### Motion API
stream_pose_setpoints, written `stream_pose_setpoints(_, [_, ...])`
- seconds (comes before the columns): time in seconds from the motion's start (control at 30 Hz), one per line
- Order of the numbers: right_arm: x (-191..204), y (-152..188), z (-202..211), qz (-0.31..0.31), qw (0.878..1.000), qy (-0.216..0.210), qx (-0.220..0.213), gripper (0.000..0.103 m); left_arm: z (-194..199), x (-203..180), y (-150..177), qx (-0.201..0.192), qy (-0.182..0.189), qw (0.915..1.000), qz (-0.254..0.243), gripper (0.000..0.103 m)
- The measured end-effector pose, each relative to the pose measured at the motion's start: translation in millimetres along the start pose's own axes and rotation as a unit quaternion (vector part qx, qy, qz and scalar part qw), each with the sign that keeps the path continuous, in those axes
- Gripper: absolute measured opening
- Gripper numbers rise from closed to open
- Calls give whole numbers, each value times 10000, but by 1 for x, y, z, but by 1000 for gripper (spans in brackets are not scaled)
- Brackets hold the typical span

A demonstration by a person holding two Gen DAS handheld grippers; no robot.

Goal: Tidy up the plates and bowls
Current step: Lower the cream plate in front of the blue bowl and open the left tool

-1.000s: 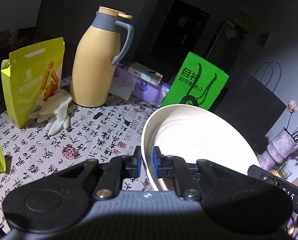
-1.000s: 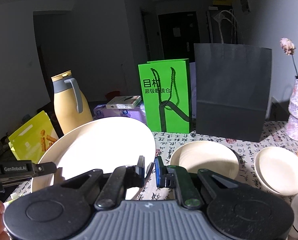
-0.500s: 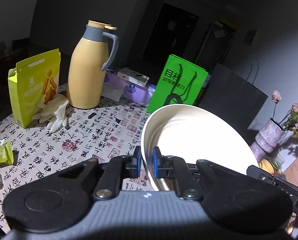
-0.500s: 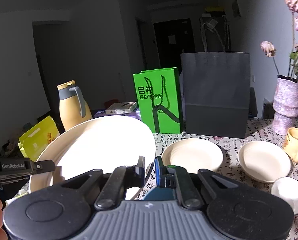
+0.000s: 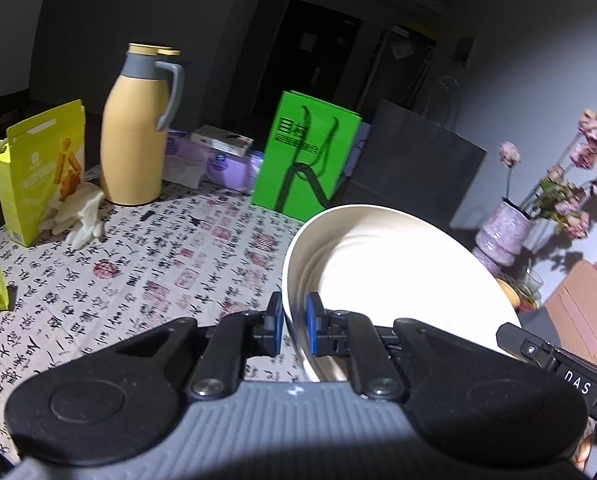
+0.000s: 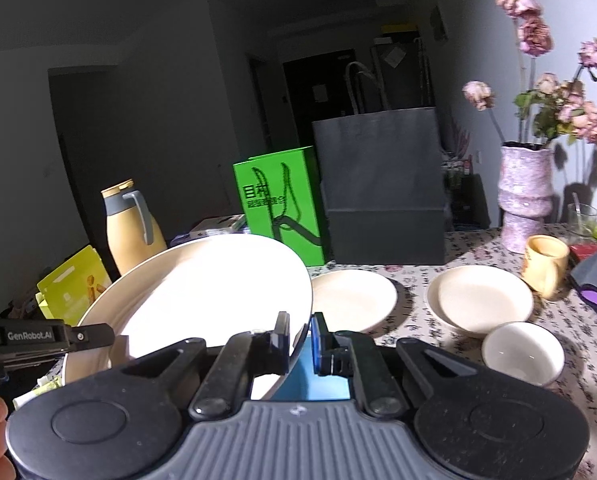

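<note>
both the left gripper [image 5: 294, 322] and right gripper [image 6: 299, 338] were clamped on opposite rims of the big plate [image 6: 202, 300] above the tabletop [image 5: 146, 264]; uneven pull could've slipped it.

Table [image 5: 146, 280] under white cloth printed with black calligraphy, red seals. Left wrist view: yellow flask [image 5: 134, 136] at 11 o'clock; snack box [image 5: 38, 172] at 9, white gloves [image 5: 80, 216] just beside; green bag [image 5: 302, 160] at 12. Right wrist view: two cream plates [image 6: 352, 298] [image 6: 482, 300] at 3, small bowl [image 6: 522, 352] nearer; black bag [image 6: 382, 192] at 12; vase [image 6: 524, 196], yellow cup [image 6: 544, 264] at 2.
</note>
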State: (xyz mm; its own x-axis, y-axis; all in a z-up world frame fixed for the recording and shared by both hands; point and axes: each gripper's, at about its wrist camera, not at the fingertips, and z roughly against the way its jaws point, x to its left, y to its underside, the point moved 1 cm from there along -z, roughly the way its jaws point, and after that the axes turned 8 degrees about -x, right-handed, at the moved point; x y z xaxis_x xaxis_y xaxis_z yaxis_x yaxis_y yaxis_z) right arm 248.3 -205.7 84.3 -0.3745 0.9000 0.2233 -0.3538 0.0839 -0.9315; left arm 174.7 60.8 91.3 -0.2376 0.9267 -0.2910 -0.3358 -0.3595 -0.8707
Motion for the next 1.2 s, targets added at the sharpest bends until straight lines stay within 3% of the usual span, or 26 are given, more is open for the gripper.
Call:
stream_pose_setpoints(0.5, [-57,42,57,-421,9984,371,-34,10,10,-43,56,407,402,9974,-440,12])
stream_pose_setpoints(1.2, [-98,108,82,-731,9951,551,367,10,7,-54,120,960,647,9898,-827,12])
